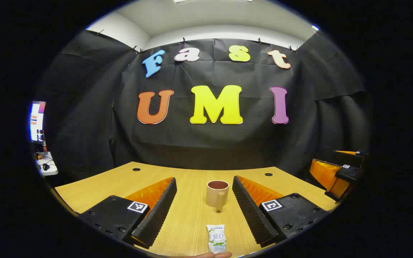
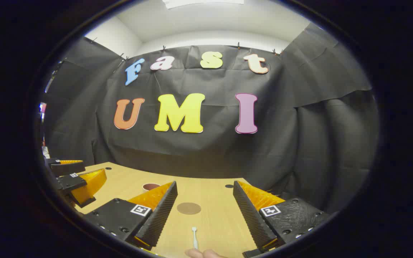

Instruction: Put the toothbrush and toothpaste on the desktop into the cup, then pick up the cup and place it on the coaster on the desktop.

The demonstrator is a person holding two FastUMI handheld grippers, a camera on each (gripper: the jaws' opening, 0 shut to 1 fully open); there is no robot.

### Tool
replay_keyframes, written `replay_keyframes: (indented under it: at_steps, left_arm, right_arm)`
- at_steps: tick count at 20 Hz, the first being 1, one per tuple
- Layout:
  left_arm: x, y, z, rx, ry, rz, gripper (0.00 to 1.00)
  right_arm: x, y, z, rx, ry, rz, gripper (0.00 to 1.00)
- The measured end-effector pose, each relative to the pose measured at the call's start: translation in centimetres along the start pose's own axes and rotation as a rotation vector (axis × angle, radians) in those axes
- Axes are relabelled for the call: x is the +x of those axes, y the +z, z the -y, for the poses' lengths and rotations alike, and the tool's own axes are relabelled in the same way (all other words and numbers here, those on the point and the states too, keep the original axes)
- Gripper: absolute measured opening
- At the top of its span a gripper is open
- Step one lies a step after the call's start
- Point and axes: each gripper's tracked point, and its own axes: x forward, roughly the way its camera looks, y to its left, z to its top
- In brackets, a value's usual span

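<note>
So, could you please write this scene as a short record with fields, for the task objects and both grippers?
cup: upright on the desk, handle toward the camera, seems empty
toothpaste: tube lying flat on the desk, in front of the cup, between the left gripper's jaws
toothbrush: lying on the desk, between the right gripper's jaws
coaster: round, flat, bare, beyond the toothbrush
left gripper: jaws open, holding nothing
right gripper: jaws open, holding nothing
task progress: nothing in the cup yet

My wooden desktop (image 1: 192, 215) carries the cup (image 1: 217, 193) and, nearer me, the toothpaste (image 1: 216, 238). The round coaster (image 2: 189, 208) and toothbrush (image 2: 194, 236) lie flat on it too.
</note>
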Motion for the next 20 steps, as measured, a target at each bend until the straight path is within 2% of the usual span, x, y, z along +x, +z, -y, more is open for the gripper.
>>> replay_keyframes:
  at_steps: [1,2,7,8,9,19,20]
  left_arm:
    - [-0.2,-0.1,-0.3,0.012,0.007,-0.003,0.99]
    - [-0.2,-0.2,-0.3,0.021,0.008,-0.001,0.99]
    - [-1.1,-0.3,-0.4,0.012,0.003,-0.017,0.99]
    - [-1.3,-0.1,-0.4,0.020,0.006,-0.011,0.99]
    - [-1.5,0.3,-0.5,0.029,0.010,-0.002,0.99]
    - [-3.0,2.6,-0.5,0.041,0.018,0.027,0.99]
    - [-3.0,2.6,-0.5,0.038,0.018,0.024,0.99]
  right_arm:
    - [-0.3,0.1,0.0,0.001,0.002,0.005,0.97]
    - [-0.5,0.1,0.0,-0.002,0.001,0.009,0.95]
    - [-1.7,-0.1,0.1,0.002,0.000,0.015,0.95]
    - [-1.9,0.0,0.2,-0.001,-0.004,0.019,0.97]
    - [-2.1,0.1,0.3,-0.009,-0.010,0.023,0.95]
    - [-2.5,0.9,0.7,0.002,-0.007,0.022,0.94]
    - [-2.5,0.8,0.6,0.003,-0.004,0.018,0.97]
